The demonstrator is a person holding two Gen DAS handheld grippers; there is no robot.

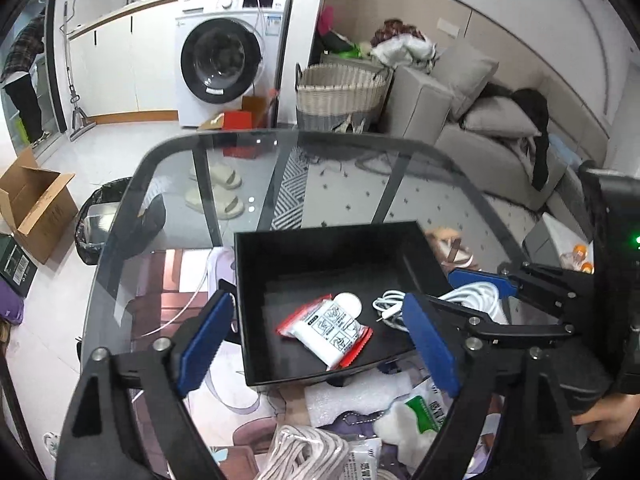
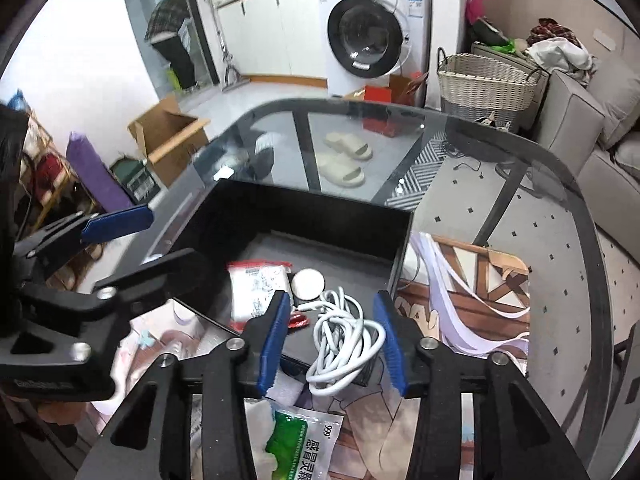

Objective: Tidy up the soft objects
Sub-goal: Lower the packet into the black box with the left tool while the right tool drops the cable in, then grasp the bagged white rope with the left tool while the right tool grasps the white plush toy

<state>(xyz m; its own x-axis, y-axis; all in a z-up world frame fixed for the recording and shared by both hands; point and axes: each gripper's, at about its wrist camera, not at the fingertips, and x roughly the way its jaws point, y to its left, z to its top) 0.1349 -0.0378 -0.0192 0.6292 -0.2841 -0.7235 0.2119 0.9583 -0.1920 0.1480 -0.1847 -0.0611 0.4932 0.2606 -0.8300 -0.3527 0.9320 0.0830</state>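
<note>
Black tray (image 1: 256, 280) is sitting on the glass surface (image 1: 360, 168), open side up. Inside it: a white packet with red ends (image 1: 326, 330) is lying flat near the middle, a small round white disc (image 1: 349, 303) is resting just behind it and touching it, and a coiled white cable (image 2: 344, 344) is bunching at the tray's near right corner, some loops hanging over the rim.

Left gripper (image 1: 320, 336) is hovering above the tray's front edge, jaws standing wide apart. The red-ended packet is showing between the blue pads (image 1: 204, 338) in the view, but the pads are not pressing on it; nothing is being held.

Right gripper (image 2: 332, 336) is hanging over the cable, jaws partly apart. The coil is lying between the pads (image 2: 274, 336); the right pad is looking close to a loop, and whether it is touching cannot be told. The cable is resting on the tray, not being lifted.

In front of the tray, on a printed mat (image 2: 480, 280), a green and white sachet (image 2: 296, 440) is lying just beside the tray edge. A bundle of cream cord (image 1: 304, 452) and a piece of white foam (image 1: 360, 392) are lying near it.
</note>
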